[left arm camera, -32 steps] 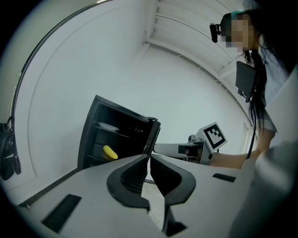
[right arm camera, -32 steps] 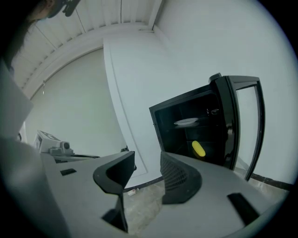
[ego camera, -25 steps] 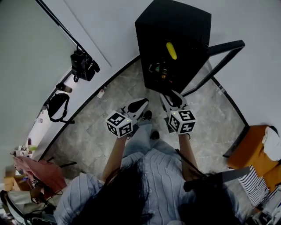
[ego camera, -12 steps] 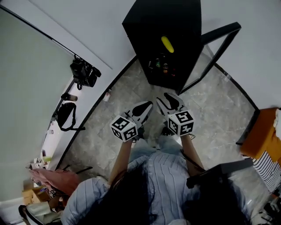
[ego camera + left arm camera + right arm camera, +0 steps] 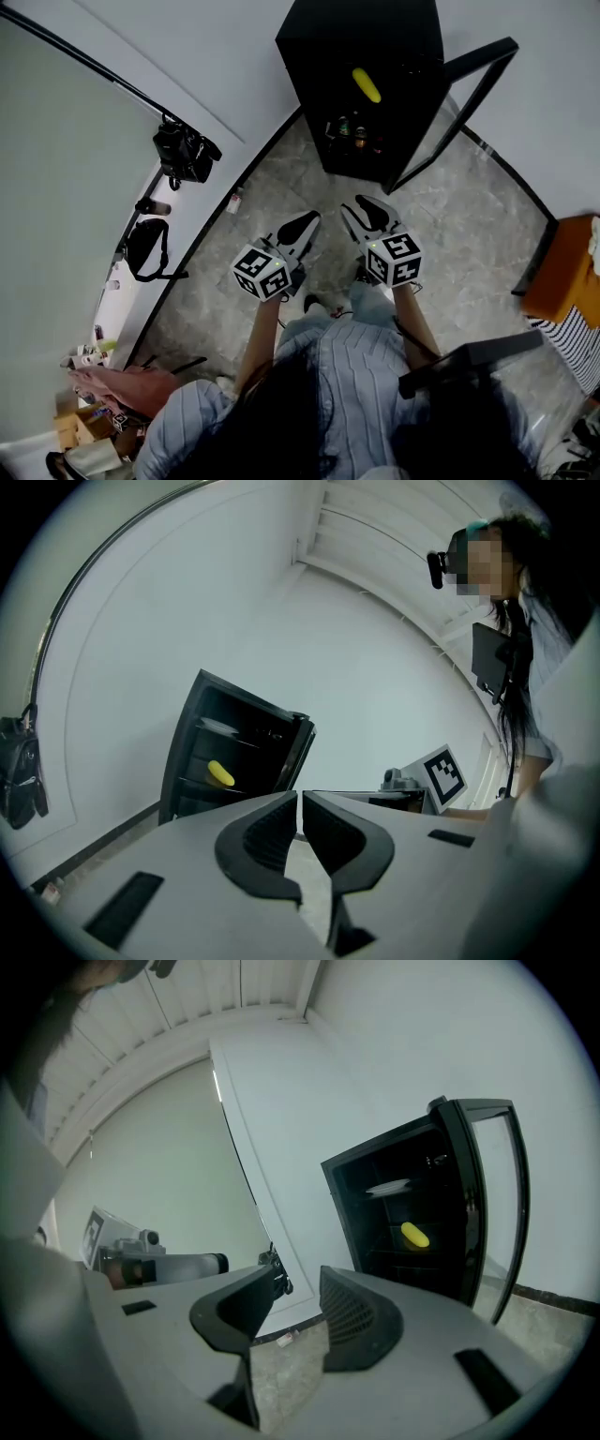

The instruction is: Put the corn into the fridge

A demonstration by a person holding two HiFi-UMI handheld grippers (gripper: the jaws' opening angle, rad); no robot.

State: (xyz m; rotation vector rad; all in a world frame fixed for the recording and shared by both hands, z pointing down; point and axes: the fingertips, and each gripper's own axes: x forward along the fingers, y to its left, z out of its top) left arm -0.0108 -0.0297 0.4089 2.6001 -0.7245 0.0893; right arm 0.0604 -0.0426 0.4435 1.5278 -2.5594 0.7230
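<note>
Compared with a second back, both grippers sit a bit further from the fridge at the top of the head view, with more floor showing between. The corn is lying on a shelf inside, and the door hangs open on the right. The left gripper has its jaws nearly together and empty. The right gripper is closing, also on nothing. Looks to me like the drop-off is done, maybe just the door left.

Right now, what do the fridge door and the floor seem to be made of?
The fridge door has a dark frame, probably metal or plastic, around a clear pane, likely glass, since the ground shows through it. The floor is grey with pale veins, which looks like marble or marble-look tile.
</note>
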